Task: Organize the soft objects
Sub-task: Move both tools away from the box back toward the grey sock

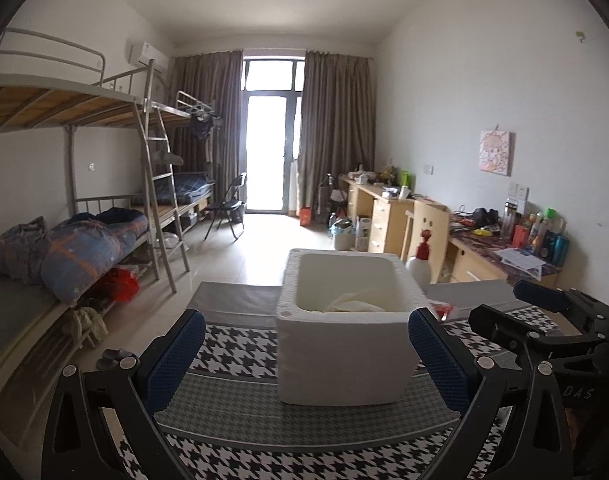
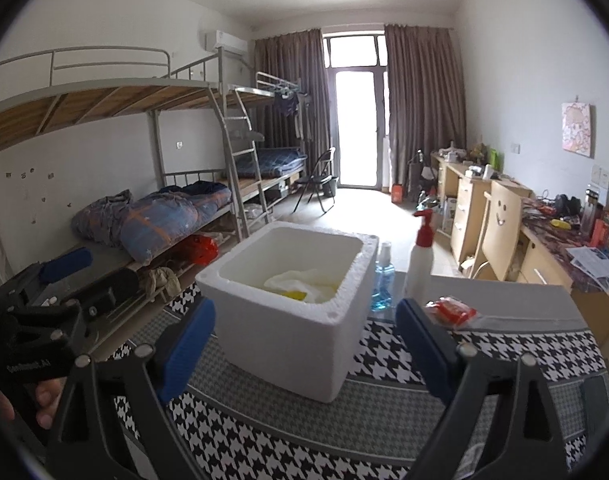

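Both your grippers, left and right, gape wide w/ nothing held. White cloth plus a yellow bit sit in the foam box on the desk. Looks like between drops; red packet beside box prob. next, needs right reach.

White walls; bunk beds at nine o'clock, a bright glass door between brown curtains at twelve, wooden desks at three.

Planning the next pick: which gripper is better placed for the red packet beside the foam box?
Right, probably. The red packet lies just past the right gripper and its right finger, jaws open and empty. The foam box fills the view ahead of the left gripper.
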`<state>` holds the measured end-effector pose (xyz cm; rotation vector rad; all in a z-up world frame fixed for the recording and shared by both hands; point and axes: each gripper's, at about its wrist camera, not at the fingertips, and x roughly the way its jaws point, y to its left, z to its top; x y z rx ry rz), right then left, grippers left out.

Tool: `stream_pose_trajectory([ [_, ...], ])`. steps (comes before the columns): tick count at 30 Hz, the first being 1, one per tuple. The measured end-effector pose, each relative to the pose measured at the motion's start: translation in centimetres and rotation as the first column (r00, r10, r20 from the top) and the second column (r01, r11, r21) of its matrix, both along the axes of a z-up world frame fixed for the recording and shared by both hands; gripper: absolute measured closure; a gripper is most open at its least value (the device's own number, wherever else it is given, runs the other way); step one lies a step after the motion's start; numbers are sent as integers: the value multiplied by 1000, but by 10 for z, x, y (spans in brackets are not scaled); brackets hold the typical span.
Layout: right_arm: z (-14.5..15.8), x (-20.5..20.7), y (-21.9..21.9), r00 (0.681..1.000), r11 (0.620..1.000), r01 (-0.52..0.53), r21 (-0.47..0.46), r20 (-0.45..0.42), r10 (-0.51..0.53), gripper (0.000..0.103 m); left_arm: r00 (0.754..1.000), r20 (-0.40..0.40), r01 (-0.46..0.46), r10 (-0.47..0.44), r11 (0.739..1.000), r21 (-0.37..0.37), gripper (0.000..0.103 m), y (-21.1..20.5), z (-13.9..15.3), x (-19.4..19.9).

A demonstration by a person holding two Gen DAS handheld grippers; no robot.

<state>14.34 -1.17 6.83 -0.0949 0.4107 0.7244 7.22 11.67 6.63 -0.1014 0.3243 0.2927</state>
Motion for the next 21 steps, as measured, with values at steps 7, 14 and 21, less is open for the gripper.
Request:
stream_pose_trajectory([
  [7,2,-11,-21,999,999,34,35,21,-35,9,999,15,32,-33,999,36,1,-20,1,-9],
  [14,-4,-21,-32,997,997,56,45,44,-58,9,998,40,41,-42,999,22,1,-28,-5,-21],
  [21,-15,-31,-39,995,997,72,35,64,-75,9,997,57,53,-54,998,19,1,-36,-10,-25],
])
